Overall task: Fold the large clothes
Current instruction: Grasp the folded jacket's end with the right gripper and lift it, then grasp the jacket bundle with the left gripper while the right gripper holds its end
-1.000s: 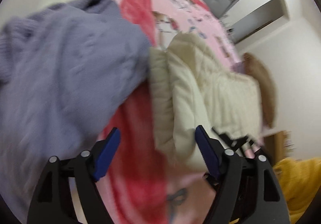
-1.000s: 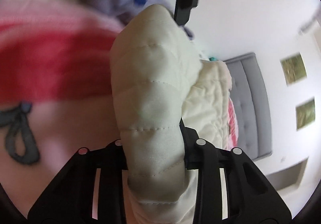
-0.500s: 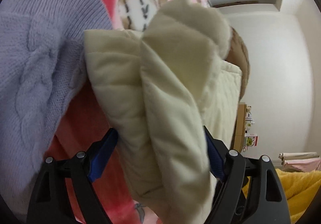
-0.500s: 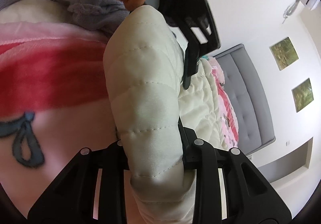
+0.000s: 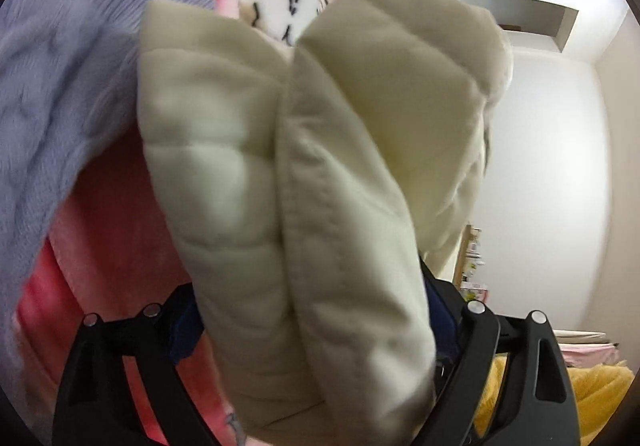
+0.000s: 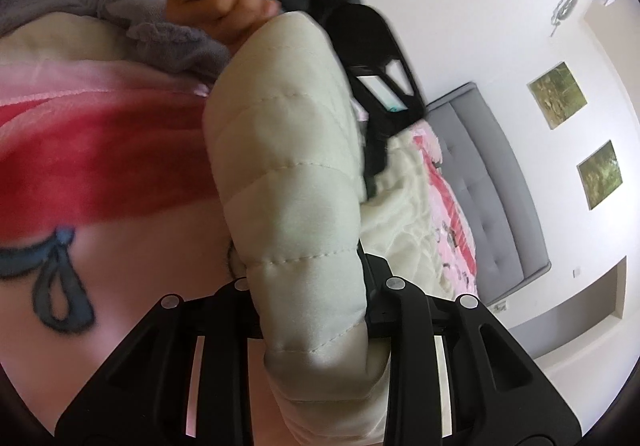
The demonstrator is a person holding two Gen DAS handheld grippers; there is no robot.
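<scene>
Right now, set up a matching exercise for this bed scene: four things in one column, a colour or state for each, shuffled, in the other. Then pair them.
Things:
1. jacket
2. sweater
3. headboard
4. right gripper

Colour or state:
A. grey
B. shut on quilted cloth
C. cream
D. lilac knit

Pairs: 1-C, 2-D, 3-A, 4-B
</scene>
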